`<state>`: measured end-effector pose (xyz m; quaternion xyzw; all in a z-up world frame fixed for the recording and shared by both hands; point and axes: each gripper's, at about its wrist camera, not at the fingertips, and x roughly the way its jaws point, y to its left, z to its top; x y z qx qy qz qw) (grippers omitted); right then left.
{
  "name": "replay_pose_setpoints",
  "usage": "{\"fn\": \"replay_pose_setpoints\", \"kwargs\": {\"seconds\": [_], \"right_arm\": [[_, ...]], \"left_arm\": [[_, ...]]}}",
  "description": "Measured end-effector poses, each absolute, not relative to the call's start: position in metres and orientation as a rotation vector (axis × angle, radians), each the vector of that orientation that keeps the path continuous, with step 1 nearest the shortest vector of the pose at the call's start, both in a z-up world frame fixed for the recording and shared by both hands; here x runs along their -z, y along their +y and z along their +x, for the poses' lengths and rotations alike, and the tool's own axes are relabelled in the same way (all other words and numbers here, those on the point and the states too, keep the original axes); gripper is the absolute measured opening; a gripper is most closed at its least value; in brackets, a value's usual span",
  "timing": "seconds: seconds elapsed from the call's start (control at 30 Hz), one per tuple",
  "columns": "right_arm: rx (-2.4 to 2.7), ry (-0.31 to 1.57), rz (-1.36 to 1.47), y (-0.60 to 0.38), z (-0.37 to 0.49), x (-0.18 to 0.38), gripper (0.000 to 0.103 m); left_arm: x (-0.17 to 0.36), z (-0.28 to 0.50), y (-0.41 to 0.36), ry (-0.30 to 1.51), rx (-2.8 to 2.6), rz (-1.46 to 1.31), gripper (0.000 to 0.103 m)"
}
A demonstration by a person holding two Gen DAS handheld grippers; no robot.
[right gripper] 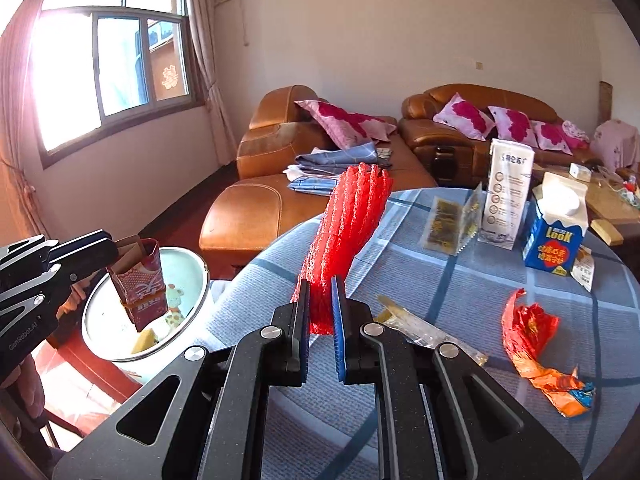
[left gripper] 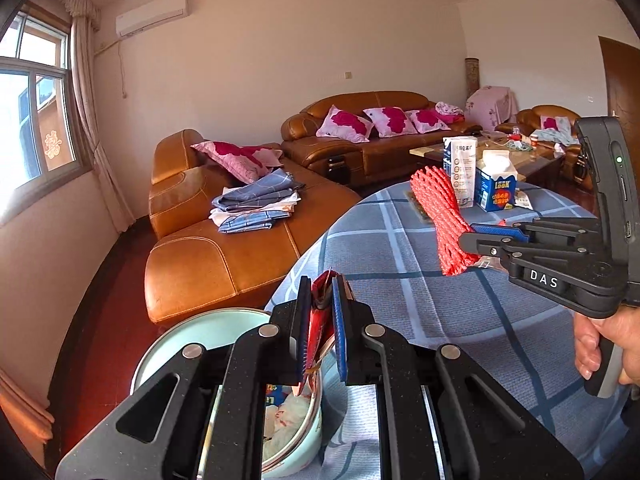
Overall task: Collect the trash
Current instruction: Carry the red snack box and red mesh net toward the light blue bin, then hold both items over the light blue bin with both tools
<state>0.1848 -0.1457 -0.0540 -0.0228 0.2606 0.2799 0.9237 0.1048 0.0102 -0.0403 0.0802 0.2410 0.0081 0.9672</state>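
Right-wrist view: blue carton reads "LOOK"; both jaws clamped, on red netting and red packet.

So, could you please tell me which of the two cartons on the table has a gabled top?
The short blue carton: its top is peaked with a white round cap, while the tall white carton beside it is flat-topped.
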Motion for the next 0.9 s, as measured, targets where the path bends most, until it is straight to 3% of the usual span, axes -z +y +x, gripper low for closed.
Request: {"fn": "replay_pose_setpoints", "kwargs": {"seconds": [0.9], "right_arm": [[-0.733,0.478,-0.198,-0.063,0.182,0.057,0.011]], "left_arm": [[0.056,0.093,0.075,0.554,-0.193,0.180,0.010]]}}
